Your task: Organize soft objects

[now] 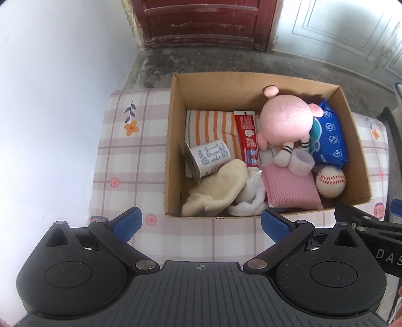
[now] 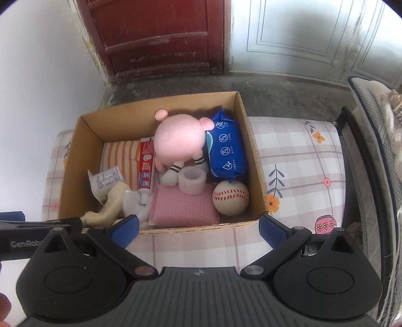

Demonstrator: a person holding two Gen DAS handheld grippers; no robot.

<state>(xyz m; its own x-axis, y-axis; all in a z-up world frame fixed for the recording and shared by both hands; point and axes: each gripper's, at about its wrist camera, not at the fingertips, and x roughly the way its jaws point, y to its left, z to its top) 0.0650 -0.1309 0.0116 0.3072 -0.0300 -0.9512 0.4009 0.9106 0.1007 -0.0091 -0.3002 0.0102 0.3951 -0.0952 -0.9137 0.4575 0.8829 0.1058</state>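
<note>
An open cardboard box (image 1: 176, 151) (image 2: 75, 161) stands on the checked tablecloth. Inside lie a pink plush doll (image 1: 286, 123) (image 2: 179, 139), a blue wipes pack (image 1: 331, 140) (image 2: 226, 148), a baseball (image 1: 330, 182) (image 2: 230, 198), a pink cloth (image 1: 289, 191) (image 2: 183, 206), a cream sock (image 1: 221, 193) (image 2: 110, 203), a white fluffy cloth (image 1: 251, 198), a toothpaste tube (image 1: 247, 138) (image 2: 146, 166), a striped cloth (image 1: 211, 125) and a white roll (image 1: 301, 163) (image 2: 192, 181). My left gripper (image 1: 201, 222) is open and empty before the box's near wall. My right gripper (image 2: 199, 227) is open and empty at the same wall.
The table (image 1: 120, 161) (image 2: 301, 161) has a plaid flower-print cover. A white wall stands left, a red door (image 1: 201, 22) behind. A dark chair frame (image 2: 361, 156) borders the table's right side. The right gripper's body shows at the right edge of the left wrist view (image 1: 371, 226).
</note>
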